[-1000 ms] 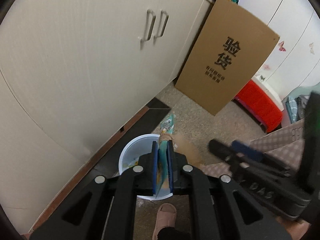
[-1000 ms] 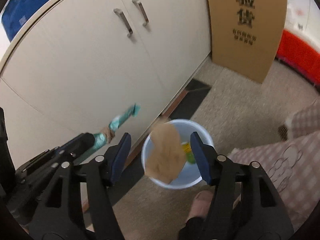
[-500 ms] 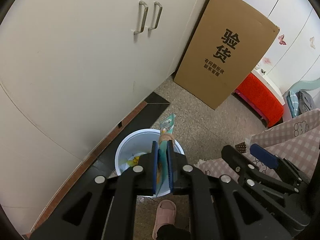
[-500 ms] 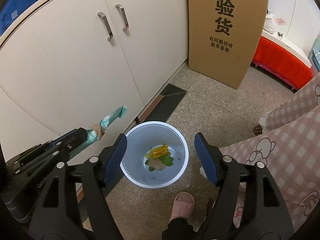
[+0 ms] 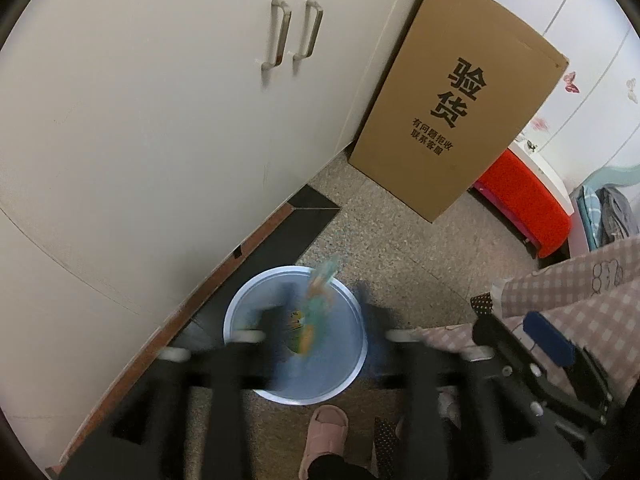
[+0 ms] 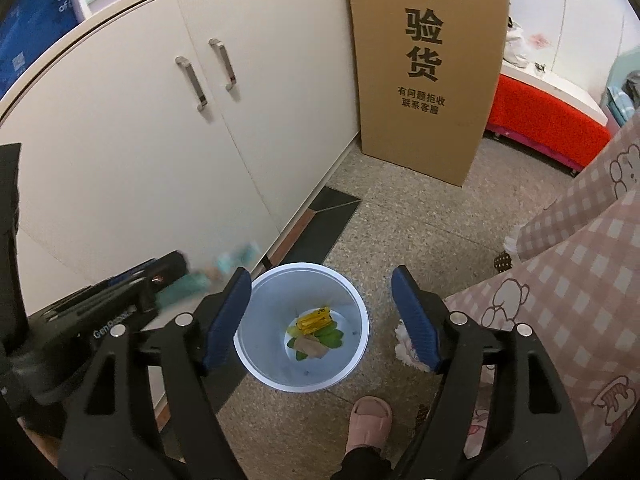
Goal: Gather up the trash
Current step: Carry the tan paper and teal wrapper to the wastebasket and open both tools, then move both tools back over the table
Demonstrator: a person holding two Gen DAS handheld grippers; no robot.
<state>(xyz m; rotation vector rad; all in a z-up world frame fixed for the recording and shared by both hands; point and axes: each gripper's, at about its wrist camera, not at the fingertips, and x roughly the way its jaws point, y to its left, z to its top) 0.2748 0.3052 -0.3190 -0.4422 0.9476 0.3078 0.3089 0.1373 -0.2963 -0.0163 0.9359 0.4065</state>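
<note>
Slipper: on the floor, near edge of the bin.
Left gripper: blurred, jaws just sprung apart above the bin; the wrapper between them, no longer pinched.
Right gripper: jaws just widened a little, spread over the bin, nothing between them.
Wrapper: teal, blurred, loose over the bin's mouth.
Bin: pale blue, on the floor beside the cabinet; yellow, green and tan scraps at the bottom.
Cabinet: white, doors closed.
Box: tall cardboard, past the cabinet.
</note>
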